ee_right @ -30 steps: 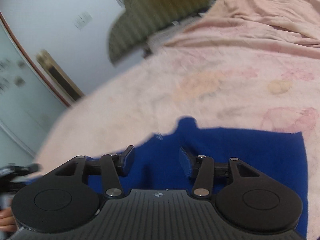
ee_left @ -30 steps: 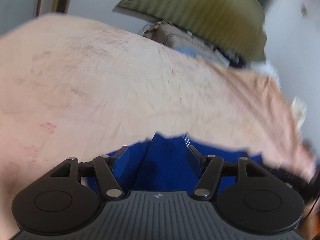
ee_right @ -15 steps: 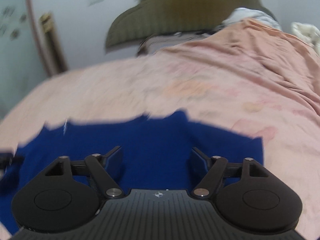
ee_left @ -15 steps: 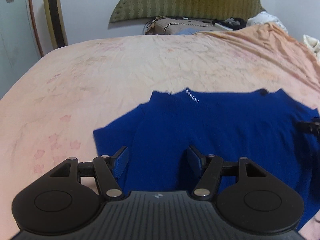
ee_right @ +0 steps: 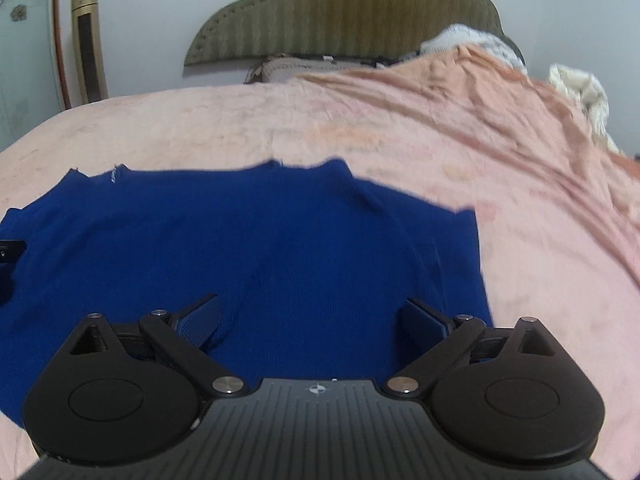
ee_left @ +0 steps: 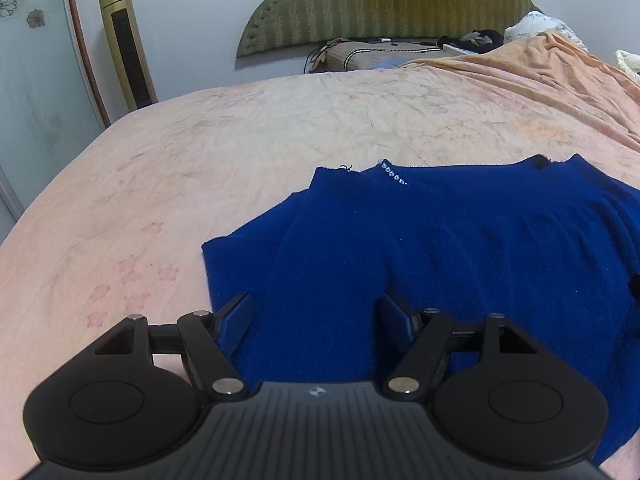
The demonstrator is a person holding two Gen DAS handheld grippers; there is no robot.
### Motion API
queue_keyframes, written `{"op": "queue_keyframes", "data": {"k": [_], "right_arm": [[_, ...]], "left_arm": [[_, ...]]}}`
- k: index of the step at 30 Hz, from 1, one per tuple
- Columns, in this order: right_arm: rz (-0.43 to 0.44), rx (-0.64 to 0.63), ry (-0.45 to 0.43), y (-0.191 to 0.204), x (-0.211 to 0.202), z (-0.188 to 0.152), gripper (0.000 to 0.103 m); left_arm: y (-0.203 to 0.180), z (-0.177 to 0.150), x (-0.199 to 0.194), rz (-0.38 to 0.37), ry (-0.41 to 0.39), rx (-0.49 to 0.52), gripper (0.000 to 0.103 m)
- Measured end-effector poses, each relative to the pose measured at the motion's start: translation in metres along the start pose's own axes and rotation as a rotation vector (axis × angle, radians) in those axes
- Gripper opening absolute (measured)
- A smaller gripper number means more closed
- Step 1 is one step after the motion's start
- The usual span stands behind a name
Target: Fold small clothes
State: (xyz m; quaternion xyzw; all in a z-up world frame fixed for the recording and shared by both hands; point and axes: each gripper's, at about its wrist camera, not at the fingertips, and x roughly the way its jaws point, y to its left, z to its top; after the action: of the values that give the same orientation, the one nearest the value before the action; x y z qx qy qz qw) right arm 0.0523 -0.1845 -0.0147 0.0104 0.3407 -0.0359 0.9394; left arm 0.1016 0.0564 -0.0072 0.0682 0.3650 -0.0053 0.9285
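- The bed (ee_left: 280, 128), under a wrinkled pink sheet, is soft and uneven; pressing down to pinch cloth could sink a hand-held gripper into it and catch the sheet along with the garment, so a lift would drag bedding too.
- The blue knit top (ee_left: 440, 248) lies spread flat on the near part of the bed, short sleeves out to either side and neckline toward the headboard (ee_left: 384, 0). The knit looks thick and limp, so a fold begun from only one corner would likely sag and land crooked.
- The left hand-held gripper (ee_left: 316, 316) hovers over the top's left sleeve side with its jaws apart and nothing between them; closing too far inward would likely grab both layers.
- The right hand-held gripper (ee_right: 312, 316) is likewise spread wide and empty above the right half of the top; if the two close at unequal heights, the fold line skews.
- The small row of beads (ee_left: 394, 174) at the neckline could snag on a pad.
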Motion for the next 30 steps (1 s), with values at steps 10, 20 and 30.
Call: {"op": "queue_keyframes", "data": {"k": [10, 20, 30], "right_arm": [[-0.001, 0.038, -0.048, 0.001, 0.004, -0.018, 0.103], [0.008, 0.054, -0.071, -0.001, 0.004, -0.023, 0.103], [0.011, 0.062, -0.074, -0.001, 0.003, -0.023, 0.103]], "left_arm": [[-0.007, -0.012, -0.001, 0.058, -0.054, 0.005, 0.08], [-0.01, -0.029, -0.003, 0.091, -0.151, -0.025, 0.086], [-0.002, -0.033, -0.001, 0.064, -0.165, -0.073, 0.093]]}}
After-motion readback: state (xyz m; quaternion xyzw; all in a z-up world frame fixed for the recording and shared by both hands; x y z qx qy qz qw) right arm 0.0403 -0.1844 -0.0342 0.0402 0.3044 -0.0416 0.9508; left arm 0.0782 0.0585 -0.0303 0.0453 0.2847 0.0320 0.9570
